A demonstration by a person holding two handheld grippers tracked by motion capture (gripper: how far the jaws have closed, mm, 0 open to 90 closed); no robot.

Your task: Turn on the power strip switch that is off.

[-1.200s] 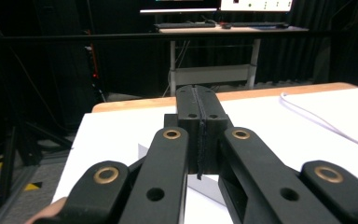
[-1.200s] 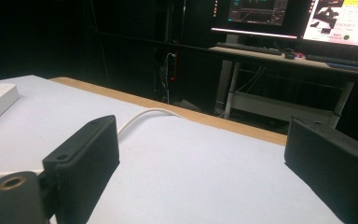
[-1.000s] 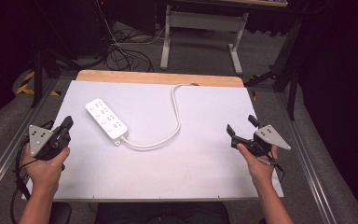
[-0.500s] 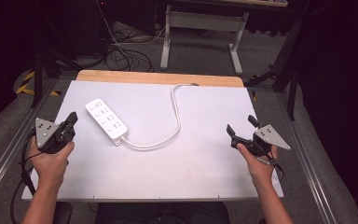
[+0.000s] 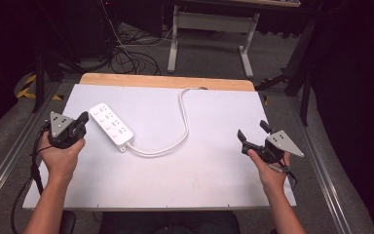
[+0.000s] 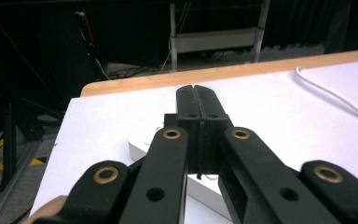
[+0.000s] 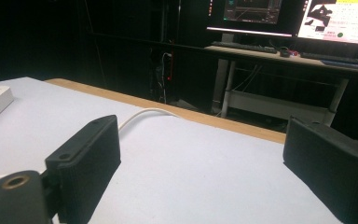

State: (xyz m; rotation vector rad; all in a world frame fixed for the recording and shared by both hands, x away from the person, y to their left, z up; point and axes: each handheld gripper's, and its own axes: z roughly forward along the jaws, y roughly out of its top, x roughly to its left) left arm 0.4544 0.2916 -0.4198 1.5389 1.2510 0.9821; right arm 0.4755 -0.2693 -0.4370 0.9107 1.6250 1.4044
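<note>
The left tool [image 5: 82,118] has moved closer to the power strip [image 5: 111,126].

**A lab recording bay**

The setting looks like a lab or test workspace. A white-topped table [image 5: 209,165] with a wooden far edge stands on grey carpet. At twelve o'clock a metal desk frame [image 5: 209,29] rises amid loose floor cables [image 5: 126,56]. Lit monitors [image 7: 340,18] glow on a desk against dark surroundings.
</note>
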